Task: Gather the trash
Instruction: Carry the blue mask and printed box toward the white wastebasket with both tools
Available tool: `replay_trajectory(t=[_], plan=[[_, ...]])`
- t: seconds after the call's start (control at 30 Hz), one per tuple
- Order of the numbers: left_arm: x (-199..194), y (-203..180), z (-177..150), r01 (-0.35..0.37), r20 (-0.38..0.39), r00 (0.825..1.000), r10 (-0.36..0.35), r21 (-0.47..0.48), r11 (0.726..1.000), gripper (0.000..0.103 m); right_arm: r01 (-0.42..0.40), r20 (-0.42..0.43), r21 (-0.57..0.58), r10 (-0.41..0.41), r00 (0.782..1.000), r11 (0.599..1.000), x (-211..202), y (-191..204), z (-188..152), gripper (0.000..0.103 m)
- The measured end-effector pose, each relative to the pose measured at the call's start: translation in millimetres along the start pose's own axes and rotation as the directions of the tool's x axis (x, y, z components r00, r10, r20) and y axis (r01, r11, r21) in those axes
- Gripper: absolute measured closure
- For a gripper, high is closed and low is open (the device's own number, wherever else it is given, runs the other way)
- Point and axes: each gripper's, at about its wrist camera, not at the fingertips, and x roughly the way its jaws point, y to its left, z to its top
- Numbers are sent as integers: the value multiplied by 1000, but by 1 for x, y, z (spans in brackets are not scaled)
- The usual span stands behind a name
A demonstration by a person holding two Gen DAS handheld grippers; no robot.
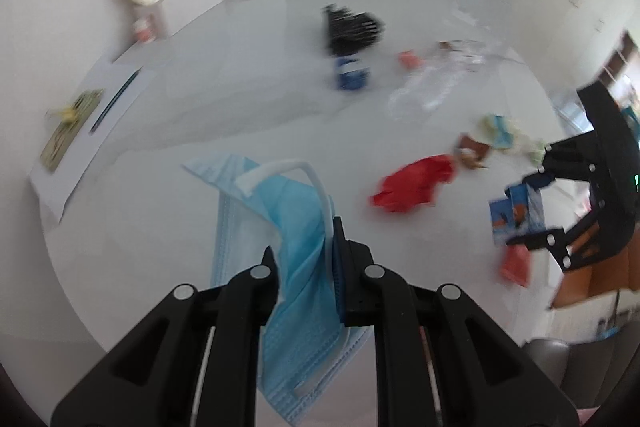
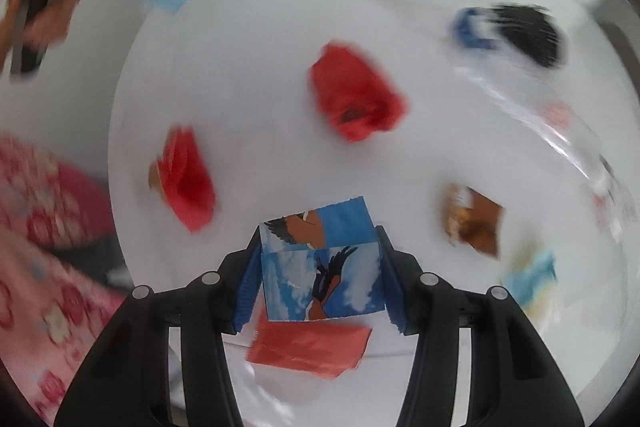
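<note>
White desk (image 1: 248,75) carries scattered litter. A limp, light face mask (image 1: 296,227) is pinched by the left gripper (image 1: 306,251); a thin, stiff picture card (image 2: 320,267) is clamped edgewise in the right gripper (image 2: 320,267).

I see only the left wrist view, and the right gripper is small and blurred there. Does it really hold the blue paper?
Observer: Yes. In the right wrist view the right gripper is shut on the blue paper, a pad against each side edge.
Operator: What is printed on it?
Observer: Dark-winged birds on a cloudy sky.
Operator: Anything under it?
Observer: A flat red sheet shows just below it; whether it is gripped too, I cannot tell.
</note>
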Motion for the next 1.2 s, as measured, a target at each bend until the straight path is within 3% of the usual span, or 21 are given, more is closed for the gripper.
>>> replay_trajectory(t=[0.13,0.23,0.33,0.43,0.53,0.57,0.63,0.67,0.73,0.77,0.8,0.83,0.9,1.03,1.1,1.2], plan=[[-28,-44,9,106,12,994,-109,128,986,90,70,115,224,-97,989,972,-63,4,-41,51],[-52,-93,7,196,3,979,-204,261,945,90,117,155,417,-197,968,901,-111,19,-98,51],[-69,-149,-4,325,-64,943,-325,369,871,90,128,165,569,-266,950,812,-135,36,-146,50],[-72,-217,-31,486,-207,873,-442,461,743,90,106,165,728,-323,932,677,-158,65,-211,50],[-63,-269,-63,551,-303,833,-463,528,646,90,93,149,801,-348,926,591,-160,83,-251,50],[-55,-287,-75,572,-344,819,-458,534,622,90,88,141,829,-358,923,552,-162,88,-270,50],[-39,-314,-93,622,-417,783,-461,520,585,90,73,142,852,-362,921,519,-164,91,-287,50],[-27,-326,-102,634,-443,773,-454,510,582,90,63,145,862,-364,920,502,-165,92,-297,50],[-15,-343,-113,629,-463,776,-427,519,580,81,55,148,870,-365,919,490,-164,94,-310,50],[-8,-350,-118,612,-462,789,-405,532,586,74,53,148,869,-363,920,491,-164,94,-315,50],[-4,-354,-120,595,-457,801,-387,541,594,57,50,152,868,-360,920,494,-164,94,-318,50],[-2,-358,-121,574,-443,817,-370,552,605,46,38,163,865,-352,922,501,-164,95,-320,50],[-2,-358,-122,562,-430,825,-367,558,610,38,18,182,857,-336,924,516,-162,95,-323,50],[-8,-354,-122,513,-391,856,-337,572,640,27,-8,212,830,-302,929,558,-153,97,-320,50],[-16,-341,-114,493,-367,868,-334,559,667,25,-22,222,820,-283,933,572,-149,98,-319,50],[-31,-325,-104,495,-347,867,-356,521,695,24,-42,236,803,-251,939,595,-138,99,-314,50]])
